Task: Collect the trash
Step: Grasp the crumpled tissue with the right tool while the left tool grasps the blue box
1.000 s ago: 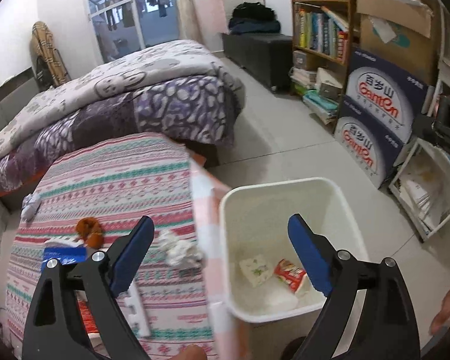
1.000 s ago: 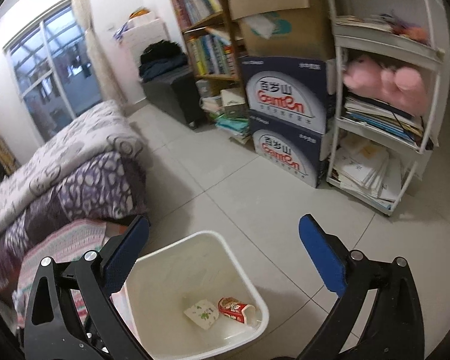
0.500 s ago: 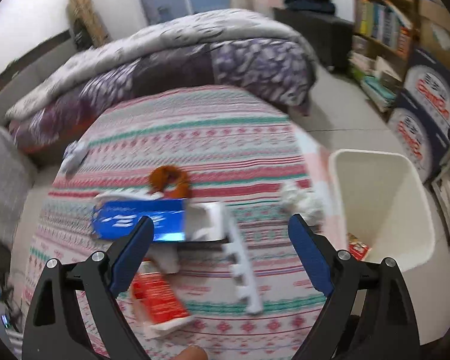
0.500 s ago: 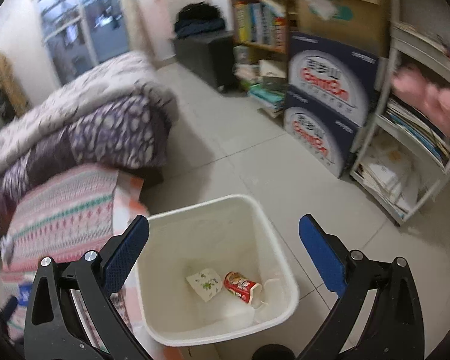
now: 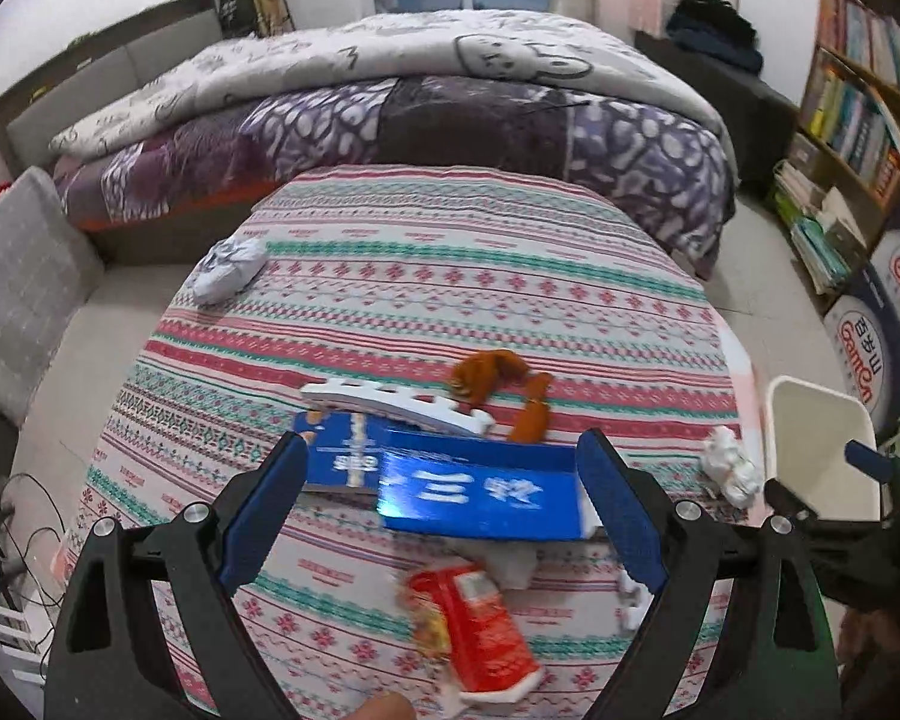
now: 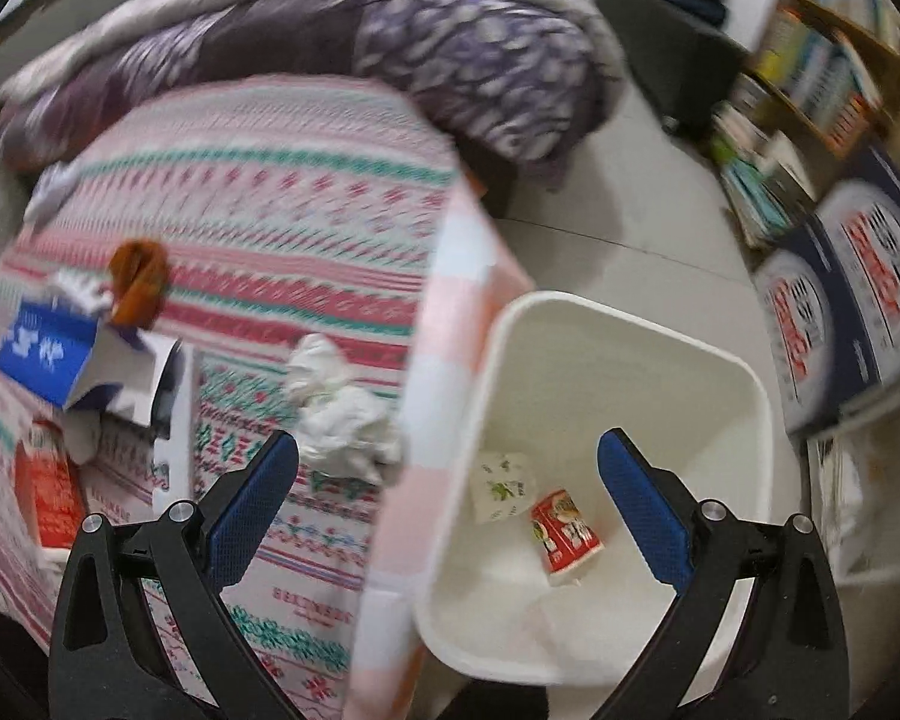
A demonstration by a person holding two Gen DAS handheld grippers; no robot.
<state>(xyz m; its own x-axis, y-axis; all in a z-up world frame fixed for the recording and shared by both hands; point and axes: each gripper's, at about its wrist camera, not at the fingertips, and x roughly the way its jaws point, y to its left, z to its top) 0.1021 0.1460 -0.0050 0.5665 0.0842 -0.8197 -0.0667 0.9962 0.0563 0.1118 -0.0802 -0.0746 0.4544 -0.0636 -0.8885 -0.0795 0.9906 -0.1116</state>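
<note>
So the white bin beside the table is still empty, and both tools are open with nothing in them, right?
Not quite. The bin is not empty: the right wrist view shows a red carton and a small white packet at its bottom. Both tools, left and right, are open and hold nothing.

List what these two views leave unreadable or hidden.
- Right wrist view: motion blur smears the crumpled tissue and the blue box.
- Left wrist view: the bin is cut off by the right gripper; its contents are hidden.
- Left wrist view: the red packet print is blurred.
- Left gripper: jaws open, nothing held.
</note>
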